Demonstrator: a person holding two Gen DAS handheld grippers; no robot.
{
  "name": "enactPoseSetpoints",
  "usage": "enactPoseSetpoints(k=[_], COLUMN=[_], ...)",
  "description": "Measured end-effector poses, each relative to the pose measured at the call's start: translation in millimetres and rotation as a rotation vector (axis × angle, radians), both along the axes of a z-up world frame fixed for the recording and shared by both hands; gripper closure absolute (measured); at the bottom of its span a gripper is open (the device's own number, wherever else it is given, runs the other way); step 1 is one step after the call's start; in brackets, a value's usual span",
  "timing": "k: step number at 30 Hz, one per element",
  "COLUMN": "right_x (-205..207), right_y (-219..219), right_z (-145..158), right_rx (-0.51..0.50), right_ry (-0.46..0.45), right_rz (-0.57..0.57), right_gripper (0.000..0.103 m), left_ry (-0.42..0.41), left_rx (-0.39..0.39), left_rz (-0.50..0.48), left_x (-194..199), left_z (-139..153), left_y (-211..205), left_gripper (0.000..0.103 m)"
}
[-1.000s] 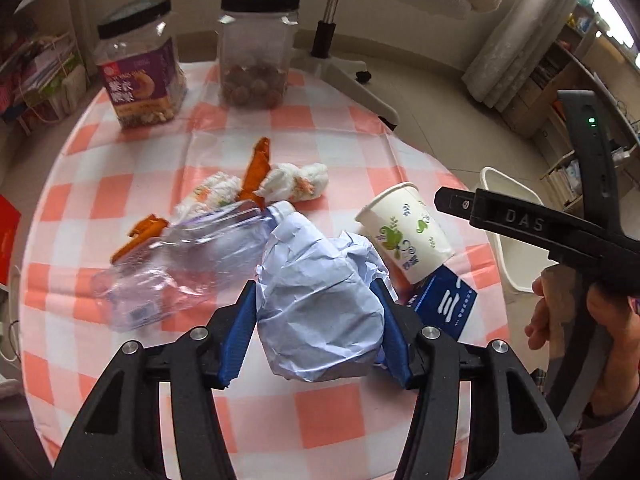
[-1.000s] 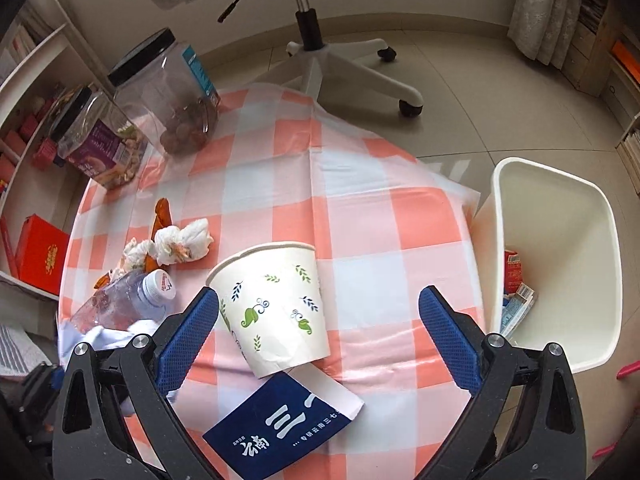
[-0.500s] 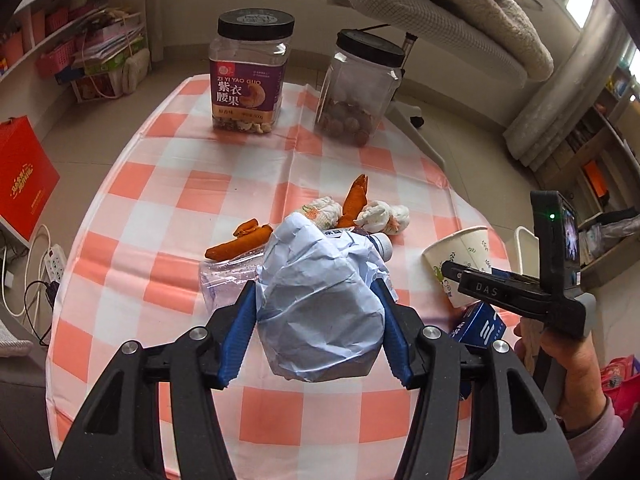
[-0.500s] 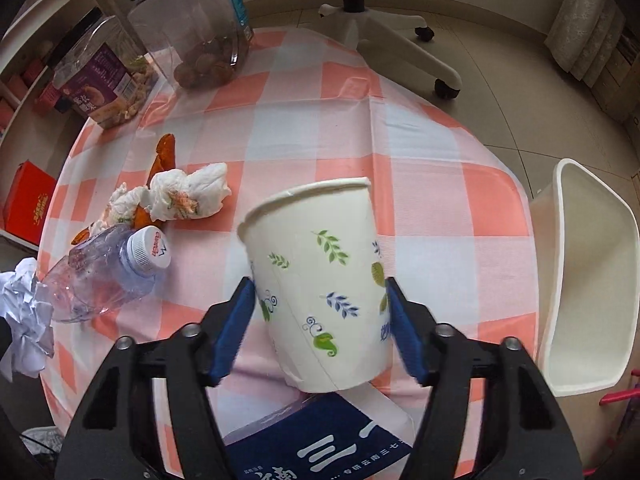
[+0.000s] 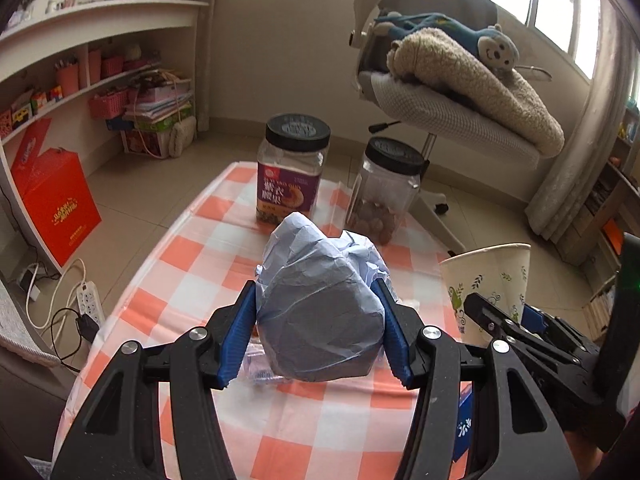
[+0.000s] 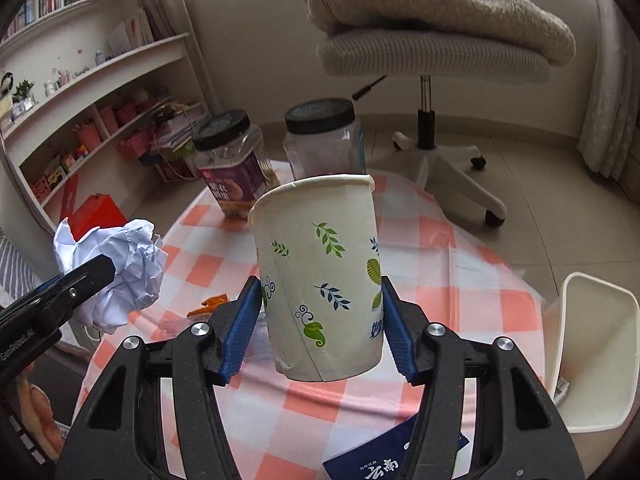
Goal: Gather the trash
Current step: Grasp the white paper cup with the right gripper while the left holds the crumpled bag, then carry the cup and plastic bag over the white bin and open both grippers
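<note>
1. While both grippers are raised above the table (image 5: 208, 264), the left gripper (image 5: 316, 332) clamps a ball of crumpled paper (image 5: 320, 312) between its blue pads, which press into both sides of it.
2. Seen from the right wrist, the same paper (image 6: 116, 268) hangs in the air at the left, with one black finger of the left gripper across it.
3. The right gripper (image 6: 320, 328) has a paper cup (image 6: 320, 276) between its pads; both pads touch the cup's lower wall and the cup is upright, off the table, its rim at the top.
4. The cup (image 5: 492, 280) shows in the left wrist view too, at the right, held by the right gripper (image 5: 504, 320).
5. A white bin (image 6: 592, 364) stands on the floor beside the table's right edge, some wrappers lying in it.
6. A dark blue packet (image 6: 384, 460) lies on the checked cloth near the table's near edge, below the cup.
7. Two black-lidded jars stand at the far side of the table: a purple-labelled jar (image 5: 292, 172) and a clear jar (image 5: 384, 196) with brown pieces at its bottom.
8. An orange scrap (image 6: 208, 304) and part of a clear bottle (image 6: 260, 320) lie on the cloth behind the right gripper's left finger.
9. An office chair (image 5: 448, 108) with a blanket stands behind the table.
</note>
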State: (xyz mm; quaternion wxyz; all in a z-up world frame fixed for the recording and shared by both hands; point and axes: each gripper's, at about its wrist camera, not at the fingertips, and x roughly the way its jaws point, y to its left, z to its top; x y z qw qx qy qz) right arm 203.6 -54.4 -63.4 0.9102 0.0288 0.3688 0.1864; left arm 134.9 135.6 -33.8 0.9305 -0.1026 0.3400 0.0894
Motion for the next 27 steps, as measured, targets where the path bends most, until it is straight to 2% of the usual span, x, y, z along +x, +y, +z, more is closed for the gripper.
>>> enactPoseSetpoints(k=[6, 9, 16, 27], right_x=[-24, -29, -36, -49], right_y=[-9, -14, -28, -44], right_z=[29, 39, 48, 56], right_rx=[-0.004, -0.013, -0.026, -0.048], right_ry=[-0.196, -0.256, -0.313, -0.345], right_rz=[-0.037, -0.059, -0.102, -0.133], right_gripper=[0.047, 0.047, 0.047, 0.046], left_ry=[-0.093, -0.131, -0.206, -0.234], left_rx=[0.128, 0.171, 0.226, 0.22], left_rz=[0.054, 0.058, 0.038, -0.008], left_x=[-8, -10, -18, -23], left_z=[14, 20, 31, 34], left_y=[-15, -23, -45, -70], left_gripper=[0.046, 0.046, 0.046, 0.046])
